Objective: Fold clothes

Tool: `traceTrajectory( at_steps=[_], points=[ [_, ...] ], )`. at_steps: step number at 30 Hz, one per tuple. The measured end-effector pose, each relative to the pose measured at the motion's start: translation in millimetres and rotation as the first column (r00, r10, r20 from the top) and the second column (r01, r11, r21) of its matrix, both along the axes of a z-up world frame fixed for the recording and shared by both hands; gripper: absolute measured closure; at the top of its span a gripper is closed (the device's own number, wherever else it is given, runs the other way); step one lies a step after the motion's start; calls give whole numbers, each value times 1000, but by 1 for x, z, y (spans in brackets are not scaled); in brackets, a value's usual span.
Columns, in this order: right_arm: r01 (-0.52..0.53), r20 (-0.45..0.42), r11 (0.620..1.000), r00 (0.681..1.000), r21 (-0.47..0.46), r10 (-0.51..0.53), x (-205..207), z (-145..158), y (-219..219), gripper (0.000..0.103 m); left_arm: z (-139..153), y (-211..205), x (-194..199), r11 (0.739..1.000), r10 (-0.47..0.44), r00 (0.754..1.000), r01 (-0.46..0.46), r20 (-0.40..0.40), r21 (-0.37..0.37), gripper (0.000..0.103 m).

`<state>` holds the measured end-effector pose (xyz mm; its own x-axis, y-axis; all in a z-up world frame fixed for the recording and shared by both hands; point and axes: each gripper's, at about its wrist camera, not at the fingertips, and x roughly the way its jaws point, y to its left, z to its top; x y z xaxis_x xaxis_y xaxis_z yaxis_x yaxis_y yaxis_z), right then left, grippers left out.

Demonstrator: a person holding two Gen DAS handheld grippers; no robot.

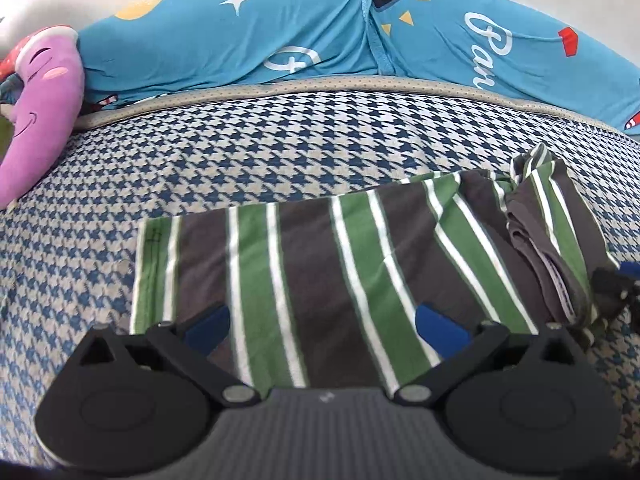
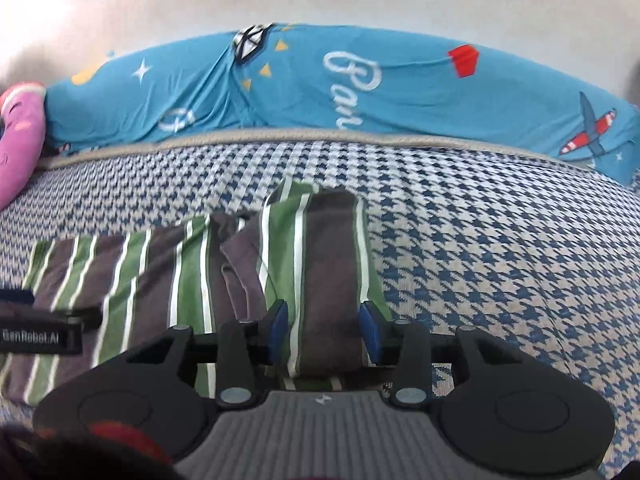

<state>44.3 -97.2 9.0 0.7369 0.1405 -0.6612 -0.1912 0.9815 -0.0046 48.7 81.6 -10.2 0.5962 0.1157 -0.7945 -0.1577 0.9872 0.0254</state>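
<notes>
While the striped shirt (image 1: pixel 320 272) lies spread on the houndstooth bedcover (image 1: pixel 280 140), both grippers hang low over its near edge. Over the shirt's flat, smoothed half, the left gripper (image 1: pixel 322 322) has its jaws spread wide with nothing between them, probably waiting to pin or lift the cloth. At the shirt's other end, where the cloth is bunched into a thick folded ridge (image 2: pixel 320 248), the right gripper (image 2: pixel 324 330) straddles that ridge with its blue pads (image 2: pixel 370 330) on either side; the pads seem to stand just clear of the cloth (motion blur makes this hard to judge), so it reads as let go, not pinched. Beyond the shirt, a long blue printed pillow (image 1: pixel 280 40) runs along the wall, with a pink plush toy (image 1: pixel 44 108) at its end. Judging by the ridge, one fold looks laid and more remain.
</notes>
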Motion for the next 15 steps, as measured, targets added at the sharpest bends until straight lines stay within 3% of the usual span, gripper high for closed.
traceTrajectory(
  at_steps=[5, 11, 15],
  points=[
    [-42, 6, 997, 999, 62, 42, -10, 9, 7, 63, 4, 5, -13, 1000, 14, 1000, -14, 1, 8, 0],
    [-164, 8, 986, 987, 30, 163, -26, 7, 34, 63, 4, 13, -26, 999, 40, 999, -40, -9, 23, 0],
    [-217, -26, 974, 975, 67, 220, -35, 4, 47, 63, 1, 20, -35, 998, 62, 998, -62, -17, 25, 0]
  ],
)
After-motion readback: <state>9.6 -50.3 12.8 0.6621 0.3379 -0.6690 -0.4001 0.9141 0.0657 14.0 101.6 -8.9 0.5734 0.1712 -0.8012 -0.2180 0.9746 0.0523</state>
